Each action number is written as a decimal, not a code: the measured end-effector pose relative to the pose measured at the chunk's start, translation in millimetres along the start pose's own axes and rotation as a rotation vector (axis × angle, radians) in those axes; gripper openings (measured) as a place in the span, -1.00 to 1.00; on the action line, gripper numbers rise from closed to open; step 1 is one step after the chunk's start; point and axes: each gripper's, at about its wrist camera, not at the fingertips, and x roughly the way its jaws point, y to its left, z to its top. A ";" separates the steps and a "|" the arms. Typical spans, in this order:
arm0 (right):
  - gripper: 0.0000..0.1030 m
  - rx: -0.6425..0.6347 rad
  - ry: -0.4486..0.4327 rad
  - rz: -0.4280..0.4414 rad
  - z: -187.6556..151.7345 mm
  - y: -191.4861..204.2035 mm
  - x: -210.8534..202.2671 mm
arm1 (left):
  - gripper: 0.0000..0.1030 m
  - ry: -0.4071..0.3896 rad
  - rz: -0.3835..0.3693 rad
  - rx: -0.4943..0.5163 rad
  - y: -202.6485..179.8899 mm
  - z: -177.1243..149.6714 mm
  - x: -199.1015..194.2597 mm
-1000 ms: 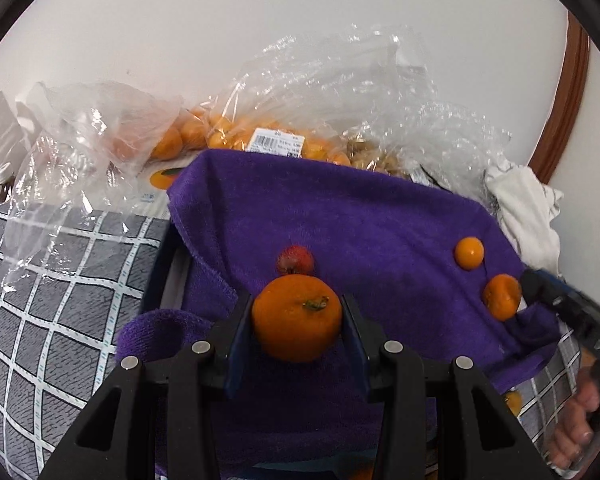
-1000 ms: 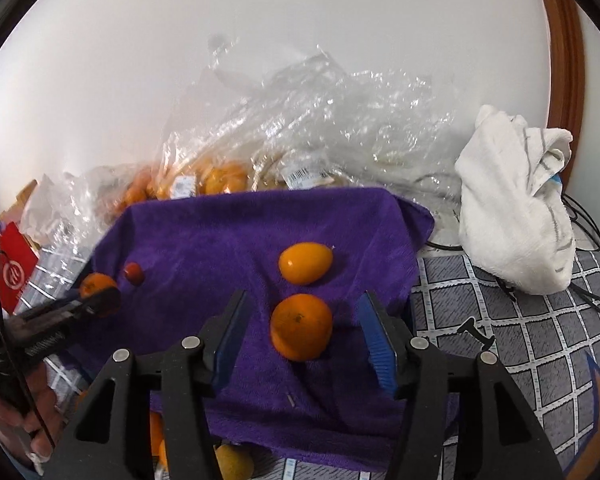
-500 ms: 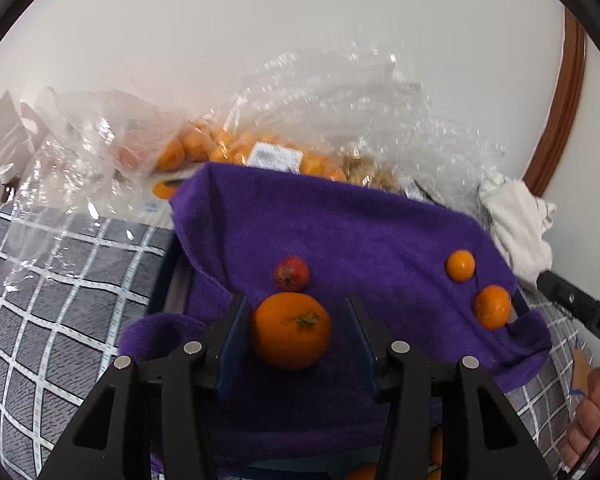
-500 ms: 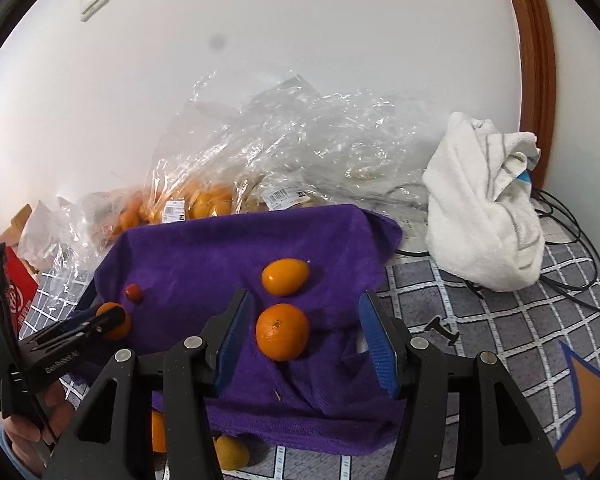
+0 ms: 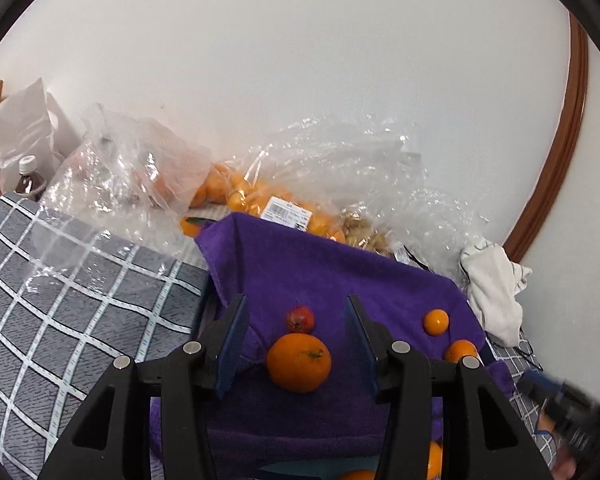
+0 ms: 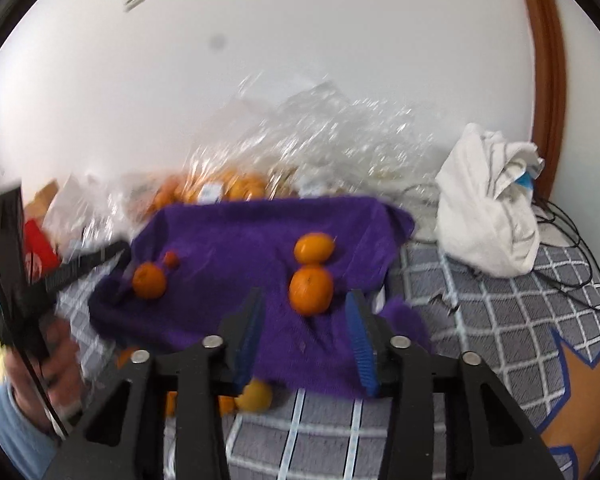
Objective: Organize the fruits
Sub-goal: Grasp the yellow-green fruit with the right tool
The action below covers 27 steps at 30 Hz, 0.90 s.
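Left wrist view: an orange [image 5: 299,362] lies on the purple towel [image 5: 340,276], between the left gripper's [image 5: 296,340] wide-spread jaws and touching neither. A small red fruit [image 5: 300,319] sits just behind it. Two more oranges [image 5: 435,321] lie near the towel's right edge. In the blurred right wrist view, the right gripper [image 6: 306,334] is also wide, empty, just short of another orange [image 6: 311,289]. Plastic bags [image 5: 284,200] line the wall.
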 end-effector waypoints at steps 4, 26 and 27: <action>-0.41 -0.009 0.055 0.040 -18.8 2.4 10.5 | -0.01 0.004 0.014 0.005 -1.3 0.1 2.7; -0.33 -0.035 0.188 0.141 -42.7 26.4 37.1 | 0.13 -0.013 0.018 0.077 -10.5 -4.7 0.0; -0.35 -0.048 0.195 0.139 -43.9 29.2 38.5 | 0.13 -0.010 0.019 0.076 -10.3 -4.8 0.6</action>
